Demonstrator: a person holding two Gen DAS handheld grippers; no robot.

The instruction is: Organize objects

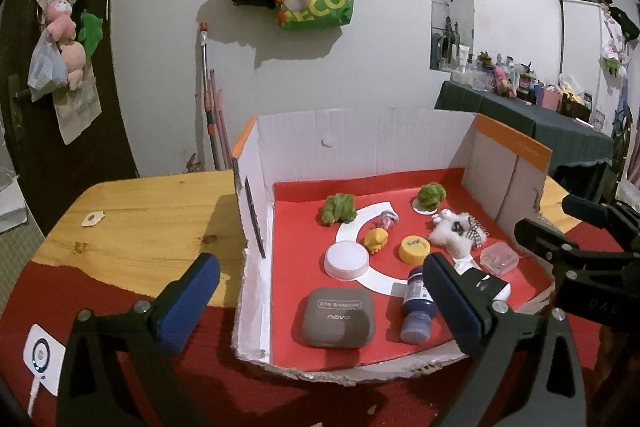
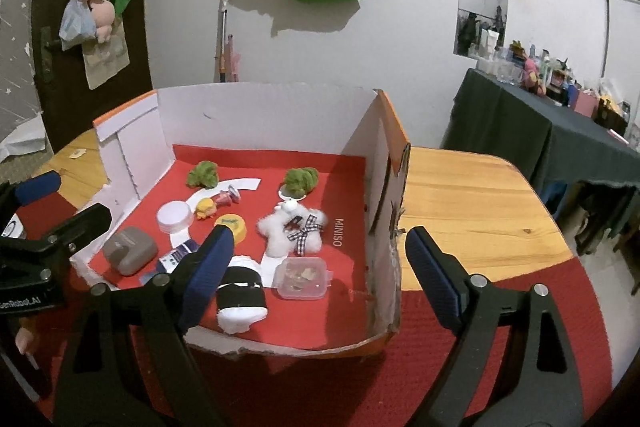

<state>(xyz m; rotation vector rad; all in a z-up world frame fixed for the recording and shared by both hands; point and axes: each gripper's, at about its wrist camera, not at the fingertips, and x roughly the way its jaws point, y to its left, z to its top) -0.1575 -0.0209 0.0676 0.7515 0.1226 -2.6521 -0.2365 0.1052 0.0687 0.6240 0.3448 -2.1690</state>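
A low cardboard box (image 1: 256, 187) (image 2: 384, 163) with a red floor holds several items: a grey eye-shadow case (image 1: 338, 317) (image 2: 130, 251), a blue bottle (image 1: 416, 311), a white round jar (image 1: 346, 260) (image 2: 174, 215), a yellow cap (image 1: 414, 248) (image 2: 231, 225), a yellow duck toy (image 1: 376, 239) (image 2: 205, 207), two green plush toys (image 1: 339, 209) (image 1: 431, 197), a white plush bear (image 1: 456, 229) (image 2: 292, 231), a clear small box (image 1: 499, 257) (image 2: 303, 277) and a white-and-black tube (image 2: 240, 293). My left gripper (image 1: 320, 291) is open above the box's near left. My right gripper (image 2: 316, 263) is open over the near right wall.
The box stands on a wooden table (image 1: 152, 219) (image 2: 472, 203) with a red cloth (image 1: 120, 307) at the near side. A white device (image 1: 42, 355) lies on the cloth at left. A dark-covered table with clutter (image 2: 552, 123) stands at far right. Bags hang on the wall.
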